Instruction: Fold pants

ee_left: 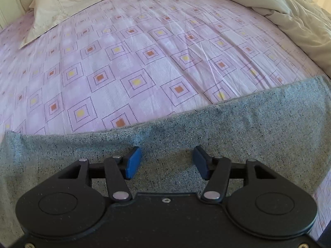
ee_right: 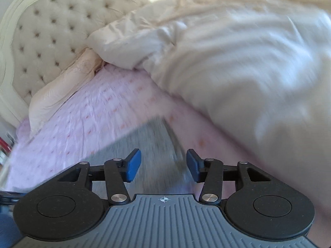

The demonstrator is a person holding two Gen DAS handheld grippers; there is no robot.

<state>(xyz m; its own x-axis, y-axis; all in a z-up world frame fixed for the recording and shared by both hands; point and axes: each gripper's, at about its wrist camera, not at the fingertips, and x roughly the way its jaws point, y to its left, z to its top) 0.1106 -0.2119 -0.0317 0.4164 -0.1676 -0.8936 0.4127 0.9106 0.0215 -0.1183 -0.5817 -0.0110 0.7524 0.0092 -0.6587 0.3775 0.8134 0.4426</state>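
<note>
Grey speckled pants [ee_left: 186, 124] lie flat in a band across the near part of the pink patterned bed sheet [ee_left: 134, 62]. My left gripper [ee_left: 167, 162] hovers over the cloth with its blue pads apart and nothing pinched between them. In the blurred right wrist view the pants [ee_right: 153, 144] show as a grey strip ending in an edge near the middle. My right gripper [ee_right: 163, 165] is open above that end, with no cloth between its pads.
A cream pillow [ee_left: 72, 6] lies at the far left near the tufted headboard [ee_right: 51, 31]. A bunched cream duvet [ee_left: 279, 14] covers the far right of the bed; in the right wrist view the duvet [ee_right: 238, 62] rises close beside the pants' end.
</note>
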